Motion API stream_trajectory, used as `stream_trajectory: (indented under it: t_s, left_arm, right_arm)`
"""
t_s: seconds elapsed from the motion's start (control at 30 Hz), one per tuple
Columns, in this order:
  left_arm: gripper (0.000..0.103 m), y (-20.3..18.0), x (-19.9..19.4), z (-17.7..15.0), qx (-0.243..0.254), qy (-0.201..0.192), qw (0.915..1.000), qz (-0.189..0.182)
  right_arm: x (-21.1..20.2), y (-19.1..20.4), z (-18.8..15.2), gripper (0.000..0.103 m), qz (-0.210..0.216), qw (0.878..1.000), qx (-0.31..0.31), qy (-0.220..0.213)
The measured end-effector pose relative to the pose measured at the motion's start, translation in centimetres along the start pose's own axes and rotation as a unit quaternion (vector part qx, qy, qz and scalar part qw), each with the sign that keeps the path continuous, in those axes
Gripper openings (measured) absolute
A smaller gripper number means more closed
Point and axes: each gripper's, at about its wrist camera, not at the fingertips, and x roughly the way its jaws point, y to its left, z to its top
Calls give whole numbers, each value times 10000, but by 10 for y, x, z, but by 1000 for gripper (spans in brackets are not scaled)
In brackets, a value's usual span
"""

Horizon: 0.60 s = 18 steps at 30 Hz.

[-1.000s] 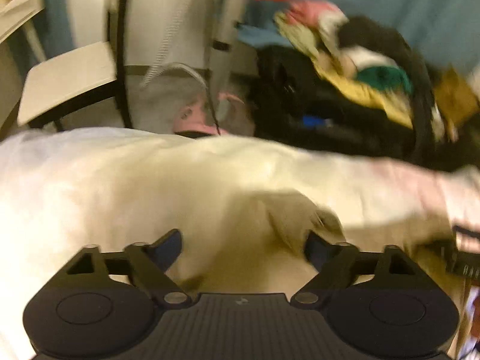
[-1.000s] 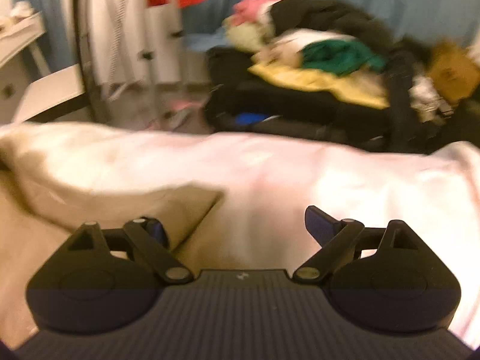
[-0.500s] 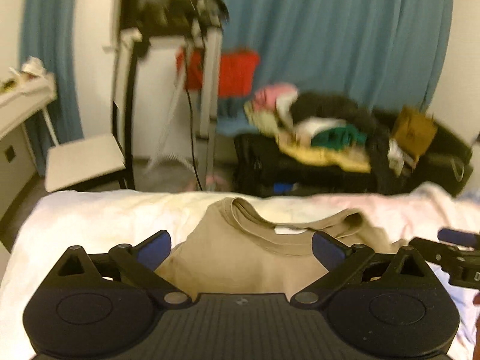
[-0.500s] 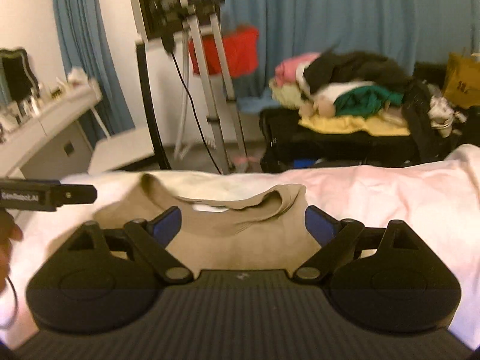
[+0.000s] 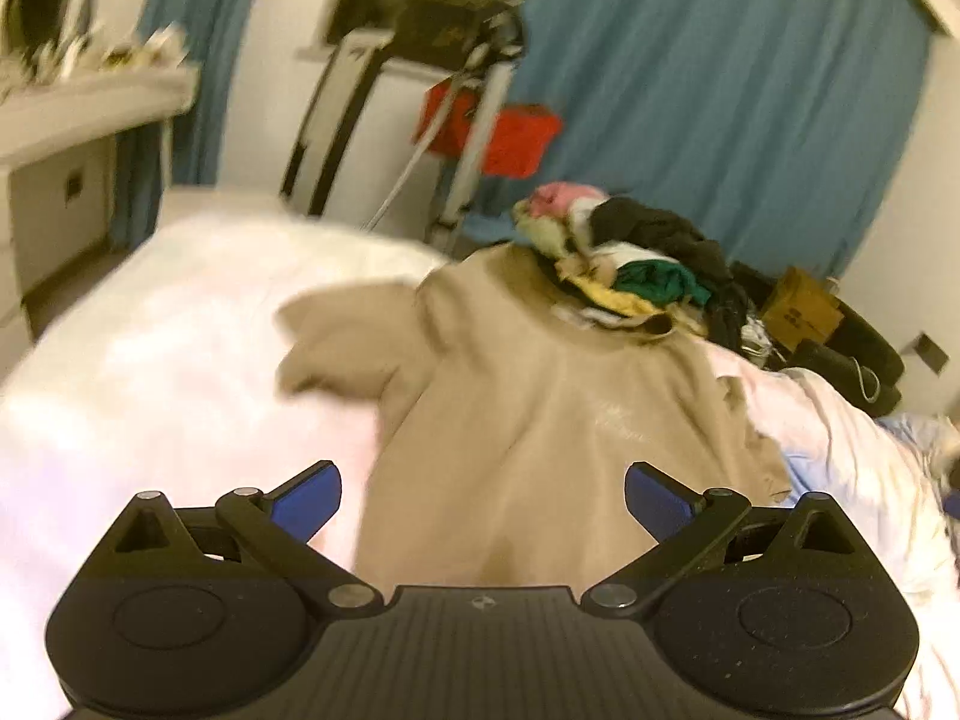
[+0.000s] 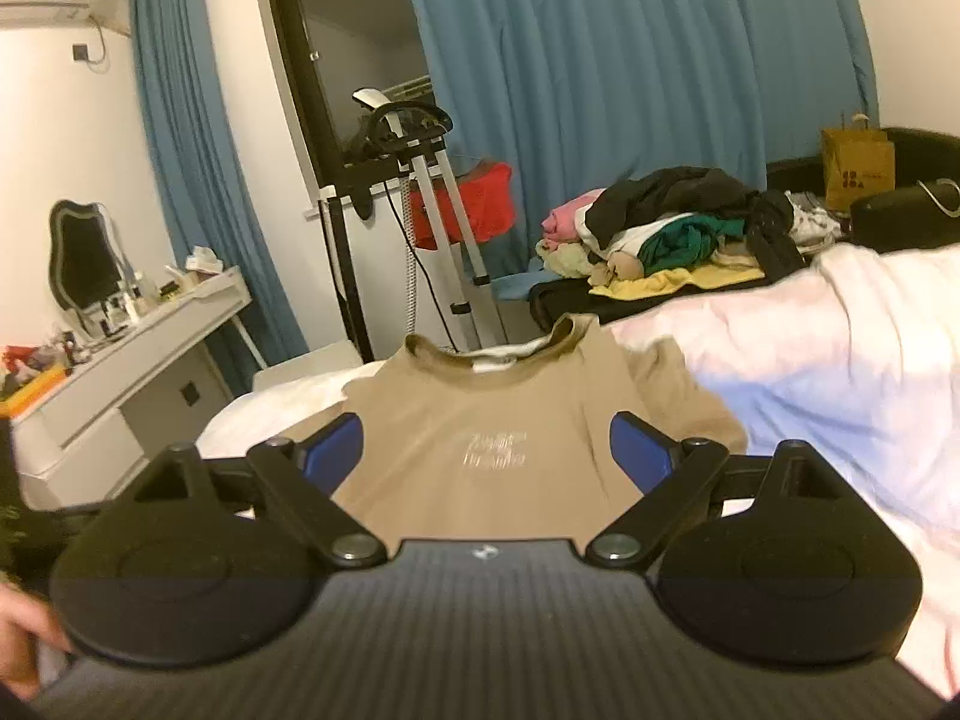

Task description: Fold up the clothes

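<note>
One tan T-shirt (image 6: 480,420) lies spread on the bed (image 6: 840,360) (both grippers gape).

You held your left gripper (image 5: 483,501) with its jaws spread wide and nothing between them; your right gripper (image 6: 486,453) was likewise wide apart and empty.

a bed (image 6: 852,360) in white bedding carries a tan t-shirt (image 6: 480,420) spread flat, collar at the far edge.

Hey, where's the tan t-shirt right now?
The tan t-shirt lies spread on the white bed, straight ahead of both open tongs in each wrist view, collar pointing toward the clothes pile beyond.
</note>
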Motion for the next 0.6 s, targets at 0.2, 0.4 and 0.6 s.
stream_trajectory:
  t_s: [0.2, 0.4, 0.6]
  left_arm:
    - [99, 68, 20, 3, -1949, 307, 9800, -245]
    - [92, 116, 76, 13, -3193, 37, 9468, -405]
    - [84, 130, 142, 43, -3303, -560, 9422, -43]
  right_arm:
    - [-4, -23, -20, 90, 145, 9985, 520, 59]
    - [24, -42, -35, 91, 221, 9950, 917, 315]
    - [64, -58, -43, 90, 162, 9927, 1090, 498]
